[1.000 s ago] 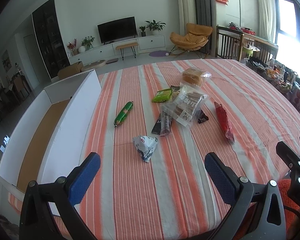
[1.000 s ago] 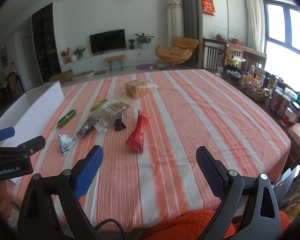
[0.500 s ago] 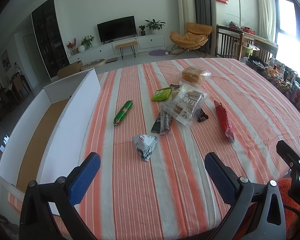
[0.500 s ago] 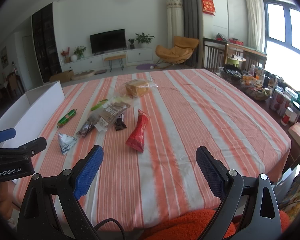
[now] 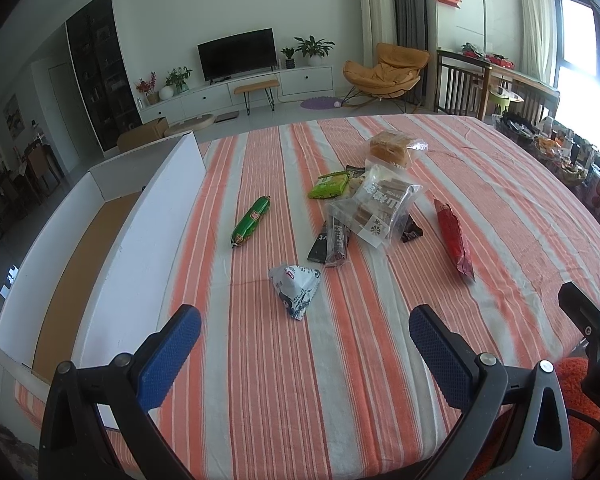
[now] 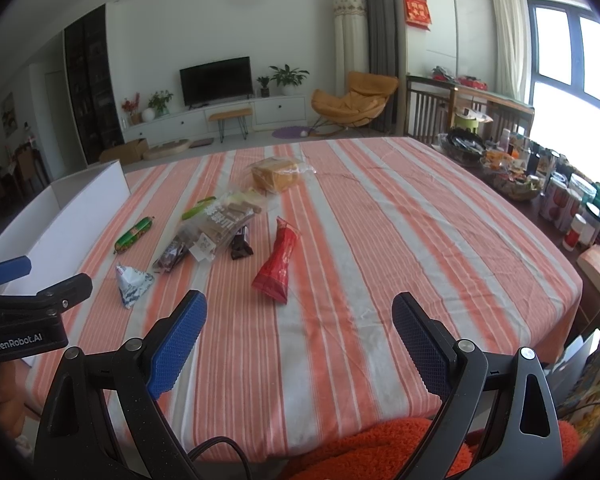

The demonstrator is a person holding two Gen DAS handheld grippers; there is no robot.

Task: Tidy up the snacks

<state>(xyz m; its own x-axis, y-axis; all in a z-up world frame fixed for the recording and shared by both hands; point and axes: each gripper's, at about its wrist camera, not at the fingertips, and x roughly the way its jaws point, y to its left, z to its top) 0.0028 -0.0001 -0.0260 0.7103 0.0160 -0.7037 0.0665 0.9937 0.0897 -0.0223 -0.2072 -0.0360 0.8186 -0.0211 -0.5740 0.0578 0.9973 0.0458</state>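
Several snacks lie on the striped table: a white triangular packet (image 5: pixel 295 289) (image 6: pixel 131 283), a green sausage (image 5: pixel 251 221) (image 6: pixel 134 234), a red packet (image 5: pixel 454 241) (image 6: pixel 280 262), a clear bag of biscuits (image 5: pixel 380 210) (image 6: pixel 220 220), dark bars (image 5: pixel 330 242), a green packet (image 5: pixel 329 187) and a bread bag (image 5: pixel 394 148) (image 6: pixel 276 174). My left gripper (image 5: pixel 304 340) is open and empty, just short of the triangular packet. My right gripper (image 6: pixel 300 328) is open and empty, near the red packet.
A white open box (image 5: pixel 112 236) with a brown floor stands along the table's left edge, also in the right wrist view (image 6: pixel 56 216). A side table with jars and bowls (image 6: pixel 540 184) stands to the right. The left gripper's body (image 6: pixel 24 312) shows at the right view's left.
Both grippers have crept slightly forward toward the snacks. Both stay open; nothing on the table has moved.
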